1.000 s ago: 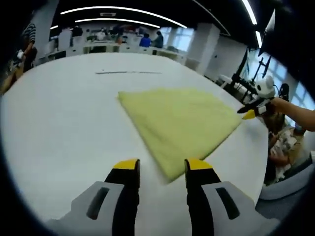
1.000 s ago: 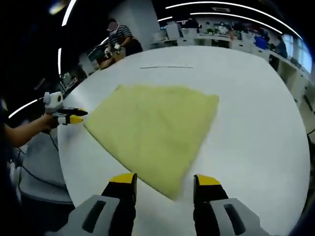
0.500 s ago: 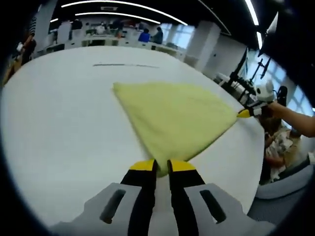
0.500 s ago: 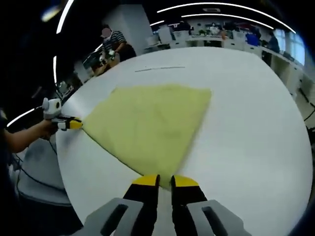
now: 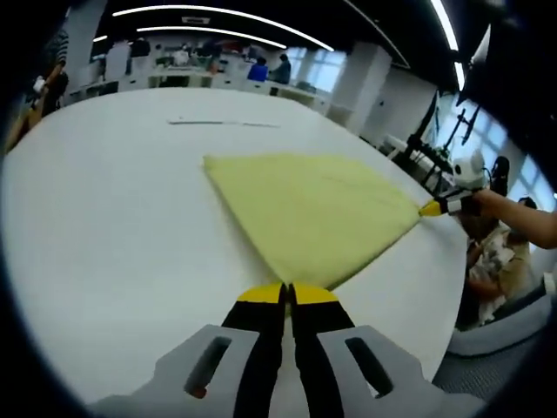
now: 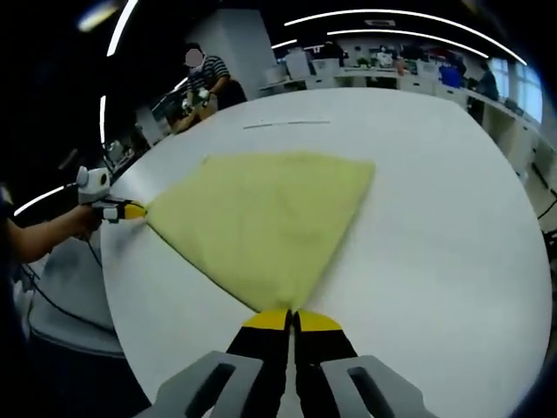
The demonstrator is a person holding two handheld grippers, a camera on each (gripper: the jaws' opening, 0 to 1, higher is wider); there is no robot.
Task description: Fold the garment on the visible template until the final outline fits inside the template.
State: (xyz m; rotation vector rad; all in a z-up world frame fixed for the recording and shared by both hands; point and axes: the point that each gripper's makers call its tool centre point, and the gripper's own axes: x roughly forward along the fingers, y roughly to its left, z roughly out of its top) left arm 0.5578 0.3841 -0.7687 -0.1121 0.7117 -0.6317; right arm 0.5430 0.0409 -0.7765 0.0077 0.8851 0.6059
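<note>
The yellow-green garment (image 5: 315, 209) lies flat on the white table (image 5: 113, 218), spread in a roughly triangular outline with one corner toward each gripper and a third corner pointing away across the tabletop; in the right gripper view the same cloth (image 6: 265, 218) fans out from the bottom centre toward a far corner at the upper right. In the left gripper view the left gripper (image 5: 288, 293) has its yellow-tipped jaws pressed together on the near corner of the garment, the fabric edge running straight into the seam between the tips. The right gripper (image 5: 432, 207) comes in from the right side of that view, held by a hand (image 5: 487, 202), its yellow tip meeting the far-right corner of the cloth. In the right gripper view the right gripper (image 6: 291, 320) likewise has its jaws closed with the cloth corner pinched between the yellow tips, and the left gripper (image 6: 130, 210) shows at the left, its yellow tip touching the cloth's left corner. The cloth looks lightly stretched between the two pinched corners, with its surface smooth and lying on the table. Farther across the table, well apart from the garment, a thin dark line (image 5: 224, 124) is marked on the white surface. Beyond the table edge stands a person in a striped top (image 6: 209, 74), and desks with seated people line the bright background (image 5: 209, 70).
</note>
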